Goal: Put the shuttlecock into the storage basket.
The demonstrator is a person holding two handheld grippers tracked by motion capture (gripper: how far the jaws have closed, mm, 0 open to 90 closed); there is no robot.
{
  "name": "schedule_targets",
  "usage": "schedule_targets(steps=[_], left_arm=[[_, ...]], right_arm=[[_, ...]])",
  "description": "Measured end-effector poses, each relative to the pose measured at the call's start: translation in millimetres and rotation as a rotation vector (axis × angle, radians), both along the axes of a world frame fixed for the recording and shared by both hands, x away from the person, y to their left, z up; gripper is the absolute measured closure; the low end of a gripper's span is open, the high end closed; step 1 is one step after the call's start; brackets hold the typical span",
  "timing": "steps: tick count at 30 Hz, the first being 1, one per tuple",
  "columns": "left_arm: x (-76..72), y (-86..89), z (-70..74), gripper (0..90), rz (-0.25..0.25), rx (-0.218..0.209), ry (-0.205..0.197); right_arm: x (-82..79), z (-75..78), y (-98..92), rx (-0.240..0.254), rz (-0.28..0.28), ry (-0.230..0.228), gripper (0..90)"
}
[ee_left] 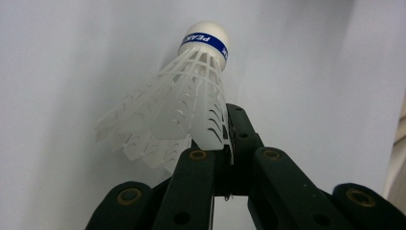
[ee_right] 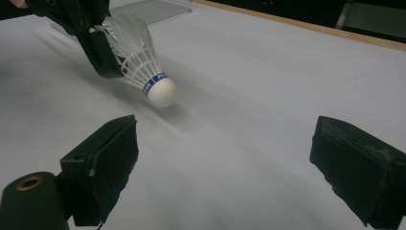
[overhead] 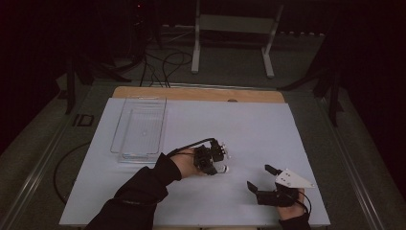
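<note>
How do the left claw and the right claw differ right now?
The left claw is shut on the shuttlecock's skirt; the right claw stands open with nothing between its jaws. In the high view, the left claw sits nearer the clear tray. Both are black and hand-held.

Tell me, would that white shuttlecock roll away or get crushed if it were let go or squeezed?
The shuttlecock looks very light. Its thin slotted plastic skirt probably flexes under the left hand-held gripper pinching it. Its rounded cork nose would likely make it tip and roll in a curve on the table.
</note>
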State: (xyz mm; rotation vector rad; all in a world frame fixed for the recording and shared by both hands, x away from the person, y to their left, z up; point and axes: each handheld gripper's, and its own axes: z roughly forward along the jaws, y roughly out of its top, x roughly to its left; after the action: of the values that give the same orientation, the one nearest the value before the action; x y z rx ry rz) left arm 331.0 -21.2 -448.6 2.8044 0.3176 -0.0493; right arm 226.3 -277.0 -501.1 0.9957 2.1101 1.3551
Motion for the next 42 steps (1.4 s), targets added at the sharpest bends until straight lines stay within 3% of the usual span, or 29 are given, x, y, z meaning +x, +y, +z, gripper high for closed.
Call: schedule_targets(steps=[6,11,27,42], left_arm=[[2.2,7.5,2.2,90.0,0.003,-0.002,0.011],[1.2,12.1,4.7,90.0,-0.034,0.014,0.022],[-4.1,26.5,11.5,90.0,-0.081,0.023,0.045],[-6.4,46.3,22.7,90.0,-0.067,0.022,0.043]], right_arm=[[0.3,-0.5,0.1,0.001,-0.001,0.003,9.2],[0.5,-0.7,0.0,0.0,-0.001,0.003,9.2],[0.6,-0.7,-0.1,0.001,-0.001,0.004,9.2],[0.5,-0.6,0.5,-0.007,-0.003,0.002,9.3]])
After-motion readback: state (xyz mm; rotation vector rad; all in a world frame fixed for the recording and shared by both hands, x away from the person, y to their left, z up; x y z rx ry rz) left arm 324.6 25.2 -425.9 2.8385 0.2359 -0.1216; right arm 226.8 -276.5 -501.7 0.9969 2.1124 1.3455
